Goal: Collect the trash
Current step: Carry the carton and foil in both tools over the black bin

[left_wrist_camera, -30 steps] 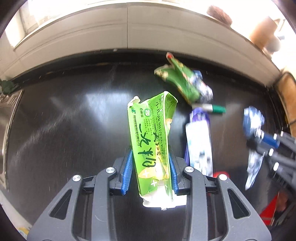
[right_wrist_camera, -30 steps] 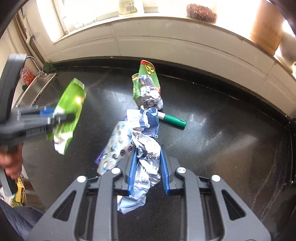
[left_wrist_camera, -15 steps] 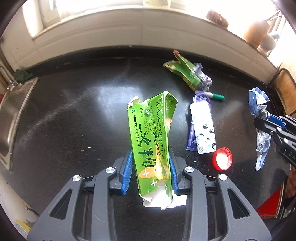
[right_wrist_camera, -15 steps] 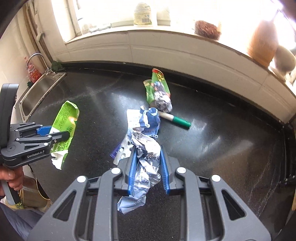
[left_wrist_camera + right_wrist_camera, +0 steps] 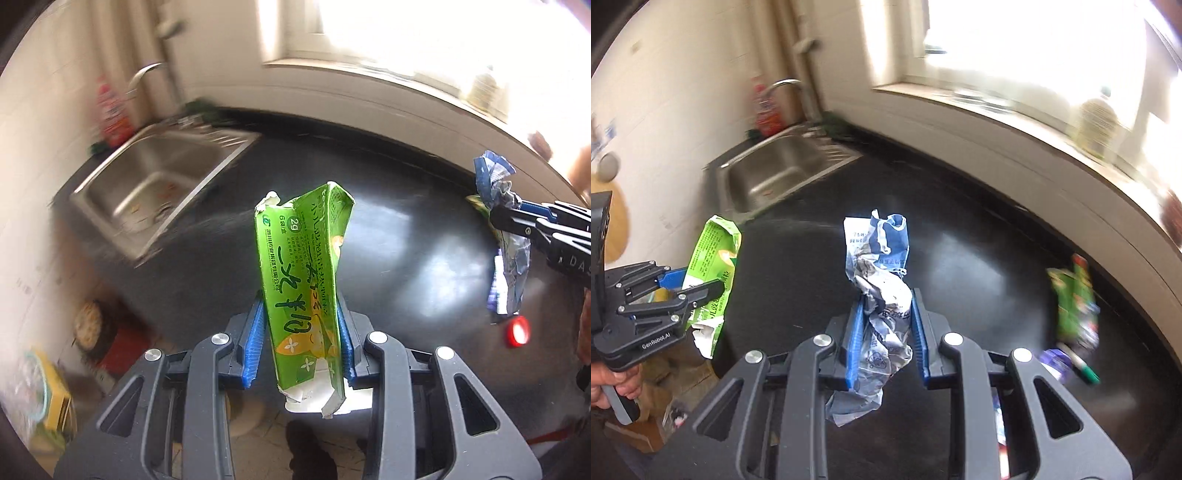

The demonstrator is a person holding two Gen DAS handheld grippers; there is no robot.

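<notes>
My left gripper [image 5: 301,334] is shut on a flattened green carton [image 5: 301,273] with a torn white end, held upright above the black counter's front edge. The right wrist view shows that gripper [image 5: 690,288] and the green carton [image 5: 713,258] at the left. My right gripper [image 5: 886,332] is shut on a crumpled blue and white wrapper [image 5: 882,291]. In the left wrist view the same wrapper [image 5: 508,236] hangs from the right gripper [image 5: 513,221] at the right edge. A green snack bag [image 5: 1073,306], a green-capped marker [image 5: 1080,367] and a red cap [image 5: 517,332] lie on the counter.
A steel sink [image 5: 159,184] with a tap [image 5: 785,86] and a red bottle [image 5: 112,114] sits at the counter's left end. A bright window sill [image 5: 1015,110] runs behind. Below the counter edge are a yellow box [image 5: 55,398] and other blurred items on the floor.
Both grippers have swung left and risen a little with their loads. The sink and the wall came into view, and the trash left on the counter slid to the right.
</notes>
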